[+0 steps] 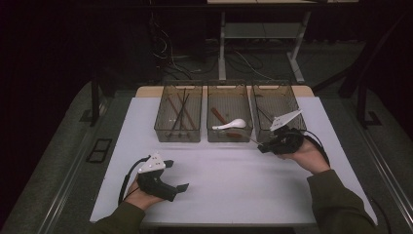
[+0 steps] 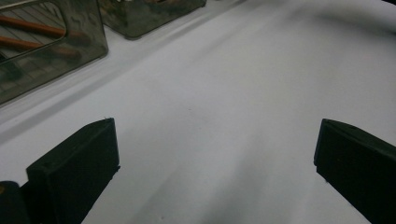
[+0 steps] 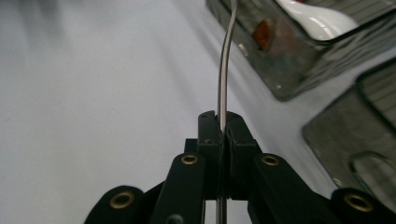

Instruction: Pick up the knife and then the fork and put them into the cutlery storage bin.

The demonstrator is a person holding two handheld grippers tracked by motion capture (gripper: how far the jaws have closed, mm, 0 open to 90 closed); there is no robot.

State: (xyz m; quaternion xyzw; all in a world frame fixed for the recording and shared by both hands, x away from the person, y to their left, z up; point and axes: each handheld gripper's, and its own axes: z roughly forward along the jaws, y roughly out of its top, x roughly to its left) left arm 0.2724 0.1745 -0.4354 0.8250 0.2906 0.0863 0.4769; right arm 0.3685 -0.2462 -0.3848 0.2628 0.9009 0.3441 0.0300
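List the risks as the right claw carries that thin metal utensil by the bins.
The right claw pinches the thin curved metal utensil edge-on, low on its stem, so it may pivot or slip. Its long free end points toward the middle smoky clear plastic bin and might strike the wall, jarring the white ceramic spoon inside.

The high view looks from above the person's side, forward and down on the white table [image 1: 229,180], far enough to show 3 clear bins [image 1: 229,115] in a row at the far edge. The left gripper view sits low and close over the table [image 2: 224,93], looking out between its 2 wide-apart jaws; a bin [image 2: 46,51] lies ahead of the jaws, to their left. The right gripper view looks along its 2 closed jaws, very close, with bins [image 3: 299,51] ahead and to their right. All 3 views share the white table and the bins.
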